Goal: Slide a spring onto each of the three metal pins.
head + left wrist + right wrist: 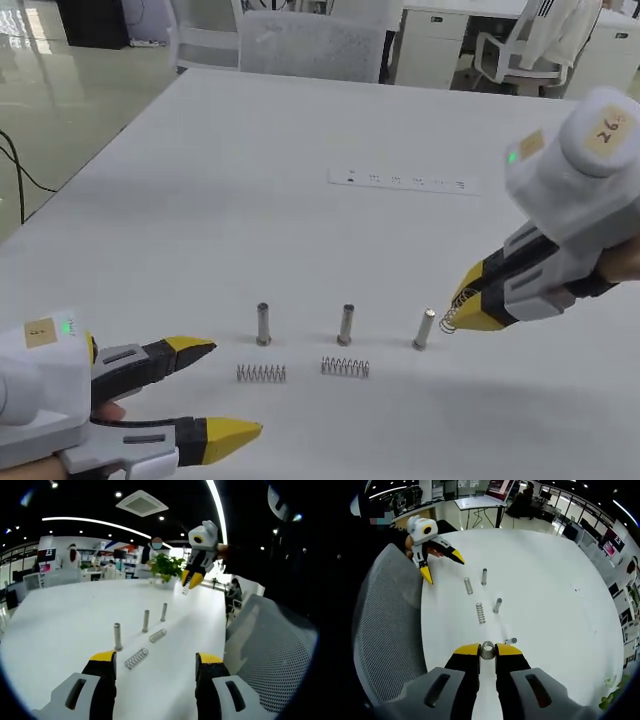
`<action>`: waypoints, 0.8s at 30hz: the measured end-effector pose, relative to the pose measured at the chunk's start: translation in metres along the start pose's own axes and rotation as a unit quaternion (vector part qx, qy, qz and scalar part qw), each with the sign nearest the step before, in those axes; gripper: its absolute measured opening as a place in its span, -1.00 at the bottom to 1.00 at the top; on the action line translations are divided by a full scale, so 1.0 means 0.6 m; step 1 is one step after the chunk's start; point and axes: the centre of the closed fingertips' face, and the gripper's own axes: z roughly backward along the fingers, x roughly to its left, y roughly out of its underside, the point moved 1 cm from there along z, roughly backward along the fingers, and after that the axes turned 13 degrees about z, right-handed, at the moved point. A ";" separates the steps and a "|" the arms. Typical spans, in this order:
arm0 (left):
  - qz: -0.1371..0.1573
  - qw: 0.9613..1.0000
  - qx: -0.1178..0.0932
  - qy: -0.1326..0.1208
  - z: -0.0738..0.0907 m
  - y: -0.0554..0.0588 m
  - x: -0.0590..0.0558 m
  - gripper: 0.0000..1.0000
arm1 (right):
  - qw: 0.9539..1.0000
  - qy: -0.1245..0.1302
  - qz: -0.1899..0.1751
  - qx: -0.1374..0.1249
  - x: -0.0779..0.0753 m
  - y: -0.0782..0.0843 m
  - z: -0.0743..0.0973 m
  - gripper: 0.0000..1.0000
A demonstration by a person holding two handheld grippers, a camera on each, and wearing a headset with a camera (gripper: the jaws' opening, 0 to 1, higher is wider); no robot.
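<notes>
A spring (452, 310) is gripped tight in the yellow tips of the right hand-held gripper (488, 652) and held just beside the top of the rightmost pin (424, 329). The first threading is judged to be in hand, and the coil's open end must next be lined up over the pin's tip and eased down. The middle pin (346, 325) and left pin (263, 324) are seen upright and bare, with a loose spring (345, 367) and a second loose spring (261, 373) laid on the bare counter (300, 200) before them, while the left hand-held gripper (232, 388) is held released, jaws spread, near the second.
</notes>
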 end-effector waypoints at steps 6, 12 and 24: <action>-0.002 1.000 0.001 -0.002 0.003 -0.001 0.002 0.19 | 1.000 0.005 -0.003 0.012 -0.028 0.008 -0.006 -0.84; -0.004 1.000 0.002 -0.004 0.004 0.001 0.004 0.21 | 1.000 0.001 -0.002 0.023 -0.046 0.012 -0.023 -0.84; -0.011 1.000 0.008 -0.003 0.003 0.005 0.004 0.22 | 0.999 -0.010 0.000 0.044 -0.063 0.022 -0.058 -0.84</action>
